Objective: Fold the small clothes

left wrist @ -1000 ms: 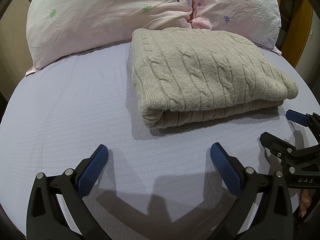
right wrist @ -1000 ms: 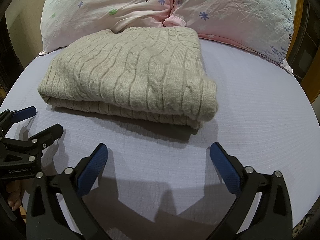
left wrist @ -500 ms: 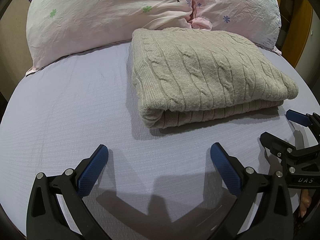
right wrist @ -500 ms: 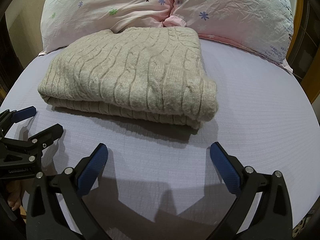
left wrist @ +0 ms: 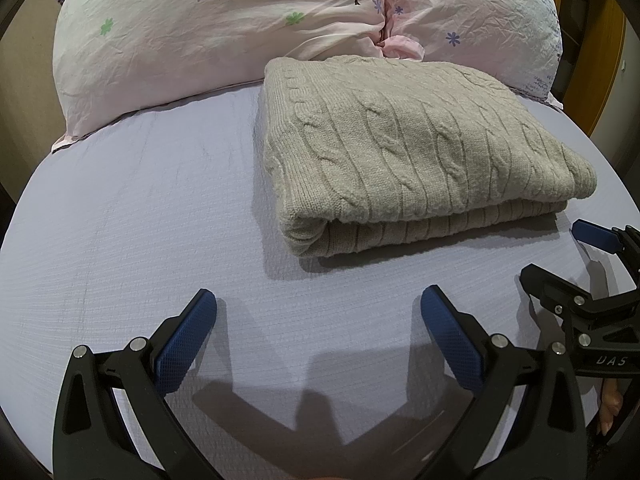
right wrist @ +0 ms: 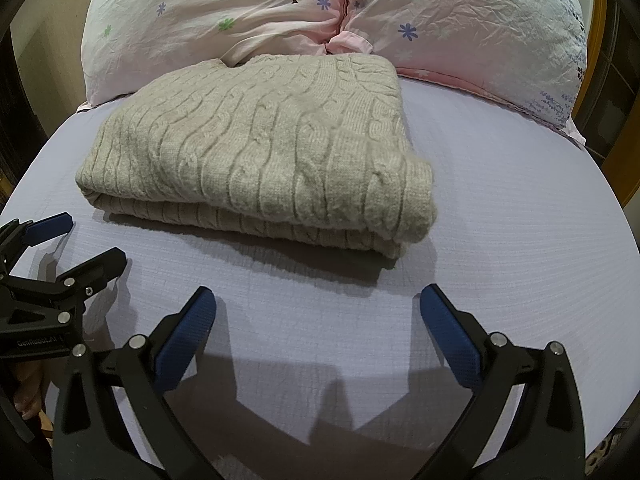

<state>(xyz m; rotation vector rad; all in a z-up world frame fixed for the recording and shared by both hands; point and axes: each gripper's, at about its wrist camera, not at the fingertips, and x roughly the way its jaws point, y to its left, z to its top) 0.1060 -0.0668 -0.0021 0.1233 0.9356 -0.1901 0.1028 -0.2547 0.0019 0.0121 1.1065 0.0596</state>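
A beige cable-knit sweater (left wrist: 408, 152) lies folded into a thick rectangle on the lilac bed sheet (left wrist: 132, 208); it also shows in the right wrist view (right wrist: 260, 148). My left gripper (left wrist: 318, 300) is open and empty, hovering over the sheet just short of the sweater's near left corner. My right gripper (right wrist: 318, 300) is open and empty, short of the sweater's near right corner. Each gripper shows in the other's view, the right one (left wrist: 560, 252) at the right edge and the left one (right wrist: 80, 240) at the left edge.
Two pink floral pillows (left wrist: 224, 24) (right wrist: 472, 28) lie against the head of the bed behind the sweater. A wooden frame (left wrist: 608, 60) stands at the far right. The sheet (right wrist: 520, 220) stretches around the sweater on both sides.
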